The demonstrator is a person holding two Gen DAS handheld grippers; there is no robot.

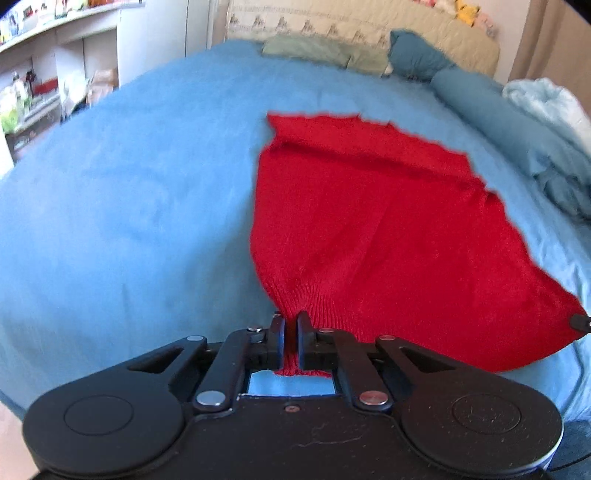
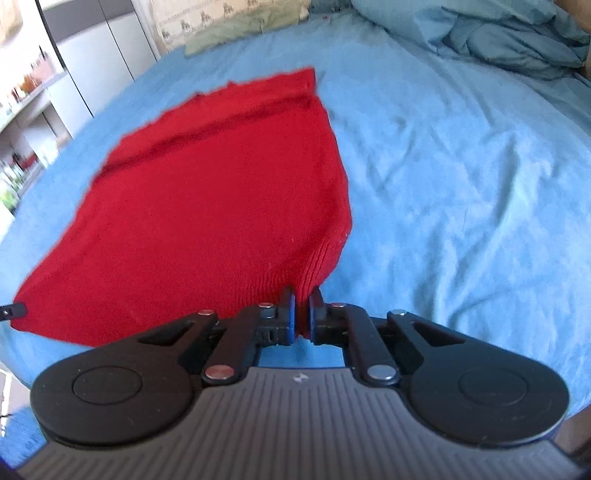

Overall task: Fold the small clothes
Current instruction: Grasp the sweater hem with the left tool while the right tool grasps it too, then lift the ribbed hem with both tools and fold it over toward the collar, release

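A red knitted garment (image 1: 373, 225) lies spread on a blue bedsheet (image 1: 129, 206); it also shows in the right wrist view (image 2: 207, 206). My left gripper (image 1: 291, 325) is shut on the ribbed near-left corner of the garment. My right gripper (image 2: 303, 301) is shut on the ribbed near-right corner. Both corners are lifted a little off the sheet. The tip of the right gripper shows at the far right edge of the left view (image 1: 580, 322), and the left gripper's tip shows at the left edge of the right view (image 2: 13, 309).
A rumpled blue duvet (image 2: 509, 37) is bunched at the far right of the bed. Pillows (image 1: 325, 50) and a quilted headboard (image 1: 369, 26) are at the far end. Shelves (image 1: 40, 74) and a white cabinet (image 2: 103, 62) stand beyond the left side of the bed.
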